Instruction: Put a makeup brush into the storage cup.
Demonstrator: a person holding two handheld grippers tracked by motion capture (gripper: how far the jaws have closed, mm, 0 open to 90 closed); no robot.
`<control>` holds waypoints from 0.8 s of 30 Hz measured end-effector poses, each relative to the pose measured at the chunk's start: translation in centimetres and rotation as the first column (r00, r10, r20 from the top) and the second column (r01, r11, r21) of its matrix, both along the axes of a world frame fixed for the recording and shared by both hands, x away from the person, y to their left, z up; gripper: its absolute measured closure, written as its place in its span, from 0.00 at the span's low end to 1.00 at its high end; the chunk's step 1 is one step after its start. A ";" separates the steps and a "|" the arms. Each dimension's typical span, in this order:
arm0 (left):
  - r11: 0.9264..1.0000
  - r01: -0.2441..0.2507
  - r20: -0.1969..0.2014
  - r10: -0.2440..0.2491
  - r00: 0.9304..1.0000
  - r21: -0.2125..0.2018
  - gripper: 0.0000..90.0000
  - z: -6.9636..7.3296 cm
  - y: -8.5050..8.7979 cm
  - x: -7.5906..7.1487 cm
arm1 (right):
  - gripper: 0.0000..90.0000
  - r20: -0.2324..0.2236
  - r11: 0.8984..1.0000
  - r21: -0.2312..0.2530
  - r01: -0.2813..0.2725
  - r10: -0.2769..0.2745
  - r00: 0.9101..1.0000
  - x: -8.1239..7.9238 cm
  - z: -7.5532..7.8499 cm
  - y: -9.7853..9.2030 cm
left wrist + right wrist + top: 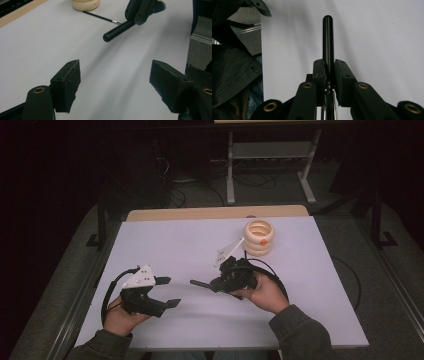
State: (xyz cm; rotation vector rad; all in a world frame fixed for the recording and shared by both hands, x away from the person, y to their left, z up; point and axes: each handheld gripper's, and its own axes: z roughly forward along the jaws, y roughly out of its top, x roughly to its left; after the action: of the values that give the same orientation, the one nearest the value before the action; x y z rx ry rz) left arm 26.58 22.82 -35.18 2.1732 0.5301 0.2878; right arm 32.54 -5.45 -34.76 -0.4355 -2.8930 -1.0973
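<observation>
My right gripper (212,284) (328,62) is shut on a black brush; its smooth round handle (328,37) (196,282) sticks out forward past the jaws. In the left gripper view, that gripper (140,12) holds the handle (117,30) pointing toward me, with dark bristles (159,4) behind it. My left gripper (171,291) (115,77) hovers over the white table (175,245), jaws wide apart and nothing between them. It sits left of the brush tip, a short gap away.
A cream stack of rings (259,237) (86,3) with an orange spot stands at the back right of the table. A thin black stick (100,17) lies beside it. A wooden strip (215,213) edges the far side. Cables trail behind both grippers.
</observation>
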 end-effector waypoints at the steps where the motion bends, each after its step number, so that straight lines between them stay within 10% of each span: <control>1: 1.000 0.014 -0.002 -0.014 1.000 0.008 0.28 0.4 -0.3 0.1 | 0.87 0.008 1.000 -0.001 -0.001 0.001 1.000 -0.1 0.0 -0.2; 19: 0.980 0.155 -0.013 -0.154 0.988 0.129 0.39 1.7 -3.8 0.8 | 0.87 -0.001 0.998 -0.002 -0.070 0.070 0.998 -1.1 0.3 -1.4; 24: 0.957 0.218 -0.052 -0.212 0.976 0.190 0.42 1.5 -5.2 1.3 | 0.87 0.006 0.995 -0.007 -0.097 0.097 0.995 -1.4 0.2 -0.9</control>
State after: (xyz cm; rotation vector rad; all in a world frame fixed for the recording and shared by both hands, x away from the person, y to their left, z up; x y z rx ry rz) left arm 27.84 17.66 -33.67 2.4049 0.2875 0.1937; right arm 31.12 -6.38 -34.54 -0.2880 -2.8900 -1.0772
